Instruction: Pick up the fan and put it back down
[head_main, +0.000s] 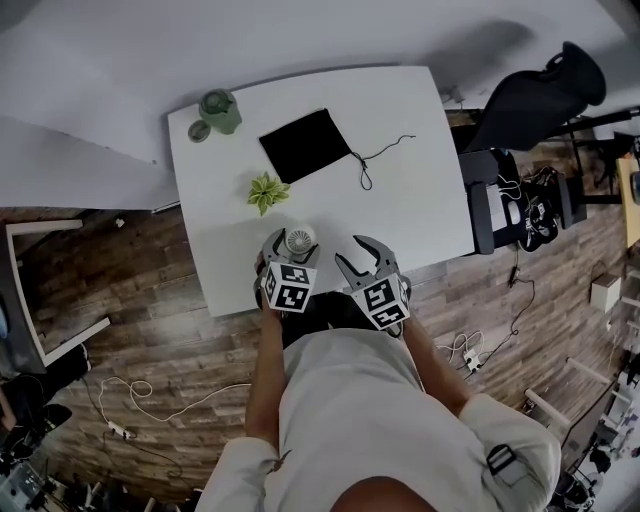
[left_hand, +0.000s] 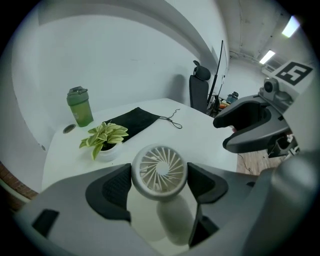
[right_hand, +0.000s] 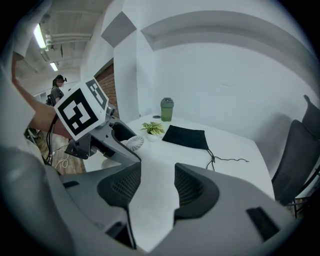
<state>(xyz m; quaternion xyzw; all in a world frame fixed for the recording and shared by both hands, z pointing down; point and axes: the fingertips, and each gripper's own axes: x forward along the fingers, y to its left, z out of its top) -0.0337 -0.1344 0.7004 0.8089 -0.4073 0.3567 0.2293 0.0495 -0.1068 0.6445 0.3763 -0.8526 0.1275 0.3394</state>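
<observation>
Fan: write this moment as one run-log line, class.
fan: gripped at its head | left hand-held gripper: shut on fan | right hand-held gripper: open, empty

Fan (left_hand: 159, 172) between left tongs (left_hand: 159, 184) at table (head_main: 420, 220) edge, plant (head_main: 266, 191) behind, pouch (head_main: 305, 145), bottle (head_main: 220, 110) beyond

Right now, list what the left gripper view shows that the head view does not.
Only left gripper view: the fan's spoked grille, pinched between the left gripper's jaws. Only head view: the wooden floor with loose cables. Both: plant, green bottle, black pouch, white table.
</observation>
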